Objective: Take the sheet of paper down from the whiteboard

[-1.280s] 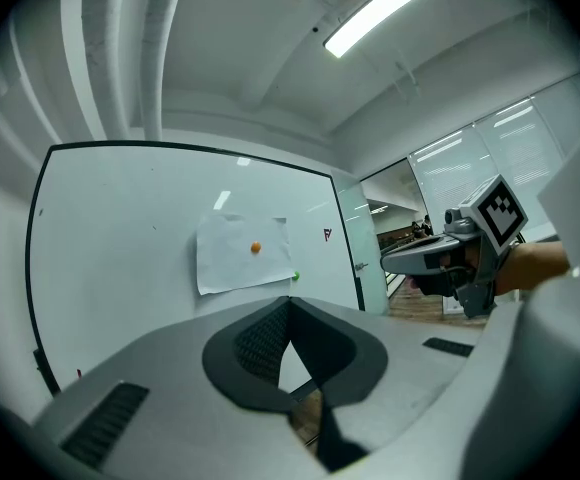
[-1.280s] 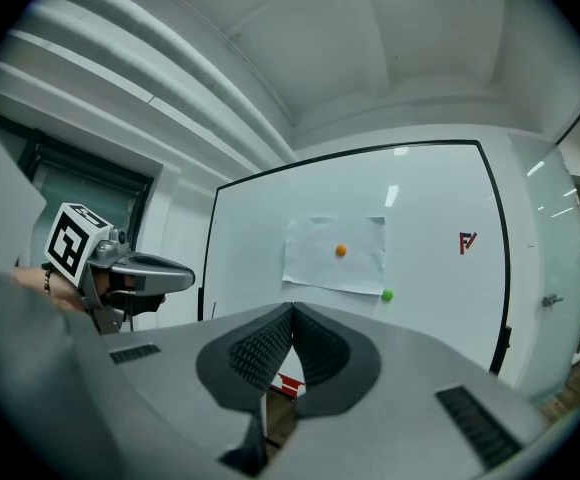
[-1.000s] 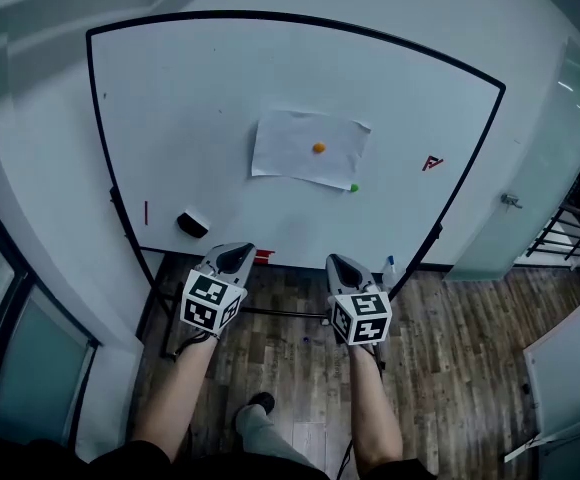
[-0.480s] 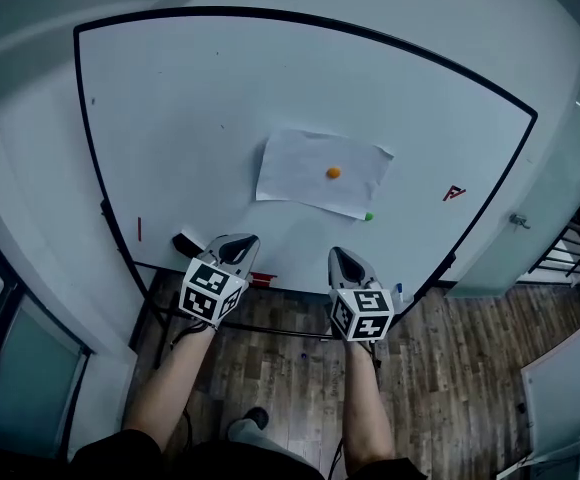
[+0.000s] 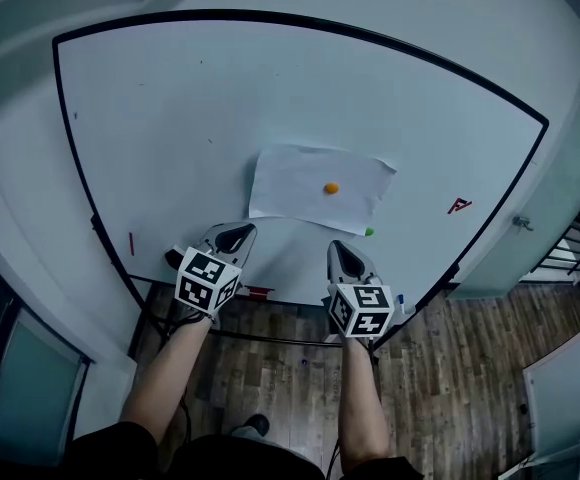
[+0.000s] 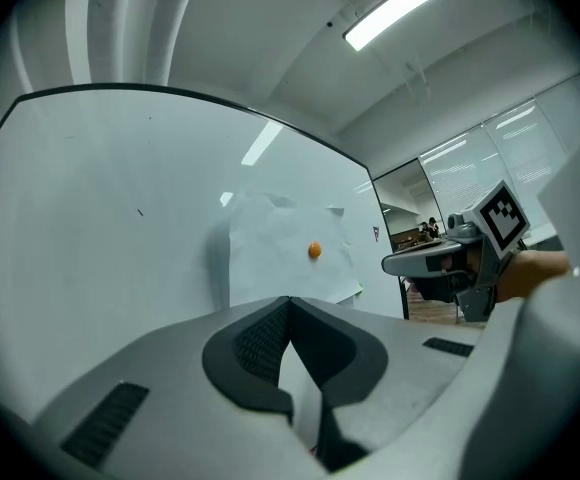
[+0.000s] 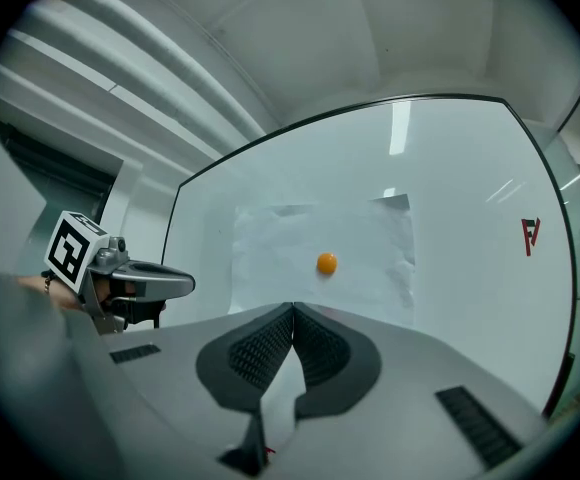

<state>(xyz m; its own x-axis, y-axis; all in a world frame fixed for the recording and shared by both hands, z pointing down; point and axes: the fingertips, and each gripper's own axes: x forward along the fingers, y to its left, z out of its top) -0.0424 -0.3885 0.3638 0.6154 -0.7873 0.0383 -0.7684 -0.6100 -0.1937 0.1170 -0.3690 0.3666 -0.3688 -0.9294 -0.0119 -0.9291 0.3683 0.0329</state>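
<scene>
A dark wood-plank floor (image 5: 450,358) runs across the near side. The far wall (image 5: 20,118) is a pale grey-white. At the left edge stands a dark-framed glass panel (image 5: 30,388). At the right is a frosted glass door (image 5: 558,168) with a metal handle (image 5: 515,224), and beyond it a black metal rack (image 5: 575,240). Overhead, the white ceiling (image 6: 250,28) carries a long strip light (image 6: 400,6), switched on.

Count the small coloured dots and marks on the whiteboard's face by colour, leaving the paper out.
Orange dot: 1, on the sheet of paper
Green dot: 1, at the sheet's lower right corner
Red marks: 2, angular mark at right, thin bar at left
Total: 4
</scene>
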